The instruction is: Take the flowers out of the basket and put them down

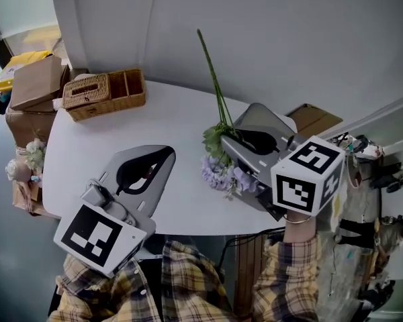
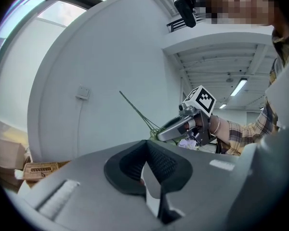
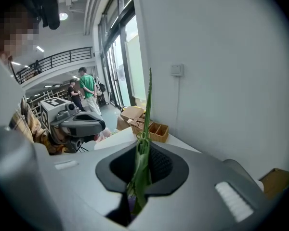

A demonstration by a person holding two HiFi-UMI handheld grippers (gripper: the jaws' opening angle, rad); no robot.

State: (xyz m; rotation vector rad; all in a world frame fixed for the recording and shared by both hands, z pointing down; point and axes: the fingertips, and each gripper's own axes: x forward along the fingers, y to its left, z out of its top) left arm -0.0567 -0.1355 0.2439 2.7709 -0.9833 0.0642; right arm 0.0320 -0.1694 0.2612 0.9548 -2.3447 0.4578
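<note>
Flowers [image 1: 221, 172]: one artificial-looking bunch with soft, ruffled lilac blooms, a tuft of green leaves and thin wiry green stems. It is already out of the basket and well apart from it. The right gripper [image 1: 238, 139] holds it over the near right part of the table; its jaws are pinched narrow on the stems [image 3: 142, 160] just above the leaves. The blooms hang low toward the tabletop and the long stems angle up and away. I can't tell if the petals touch the surface. By my reading the lift-out is done, and what remains is lowering the bunch, laying it flat and letting go. The left gripper [image 1: 162, 158] is near the table's front edge, its ribbed black pads drawn together with nothing between them. The table [image 1: 168, 116] is smooth, white and round-edged. The basket [image 1: 105, 92] sits at the far left corner: tan woven wicker, rectangular, with a lidded section and open compartments that look empty from here.
</note>
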